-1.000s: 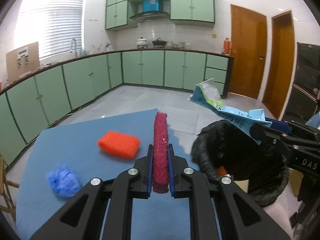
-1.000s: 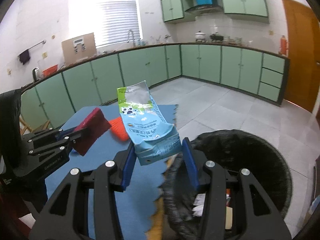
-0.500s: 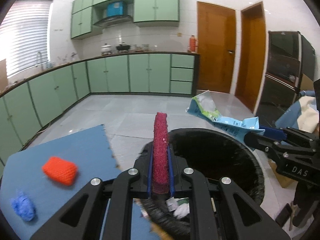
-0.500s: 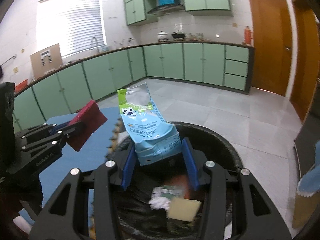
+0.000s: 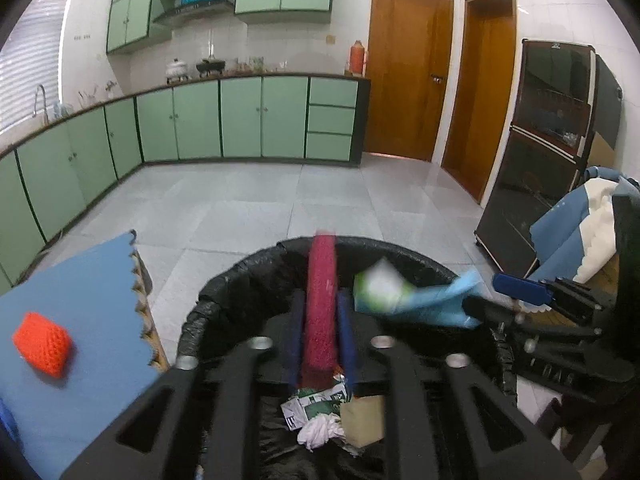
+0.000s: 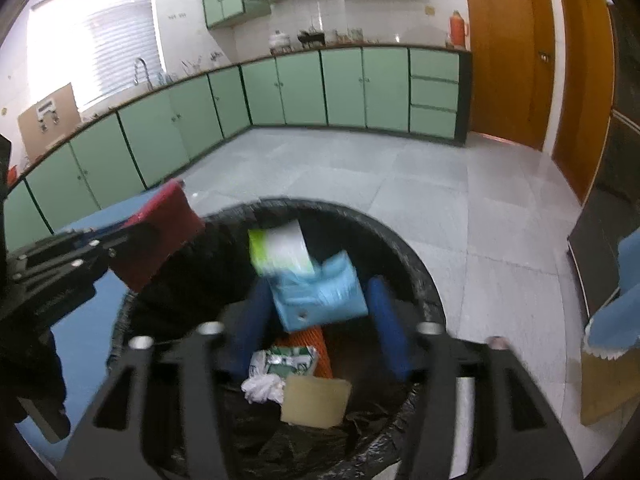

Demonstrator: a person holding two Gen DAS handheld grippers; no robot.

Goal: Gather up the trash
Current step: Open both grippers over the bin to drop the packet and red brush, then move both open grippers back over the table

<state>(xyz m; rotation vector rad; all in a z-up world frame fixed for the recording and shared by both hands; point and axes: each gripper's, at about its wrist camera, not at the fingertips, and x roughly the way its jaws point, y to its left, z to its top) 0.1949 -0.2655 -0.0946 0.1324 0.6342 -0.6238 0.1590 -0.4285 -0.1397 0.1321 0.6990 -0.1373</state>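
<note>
While both tongs hang over the black-lined bin (image 6: pixel 420 280), the step in hand looks like the drop. Right gripper (image 6: pixel 316 320): jaws stand wide apart, and the blue and green packet (image 6: pixel 316 288) sits between them touching neither, blurred, probably falling. Left gripper (image 5: pixel 320 340): jaws are also slightly parted, with a thin gap on each side of the red sponge (image 5: pixel 320 304), which stands upright on edge between them; whether it is loose or dragging on a pad, I cannot tell. Next move, by my reading: open the left jaws fully so the sponge goes into the bin, then return for the orange scrubber (image 5: pixel 42 344) on the blue mat (image 5: pixel 100 300). Bin already holds a crumpled tissue (image 6: pixel 262 388), a tan pad (image 6: pixel 316 400) and a printed wrapper (image 6: pixel 286 362). Packet print is unreadable; bin bottom is hidden by the gripper bodies; mat is cut off at left.
</note>
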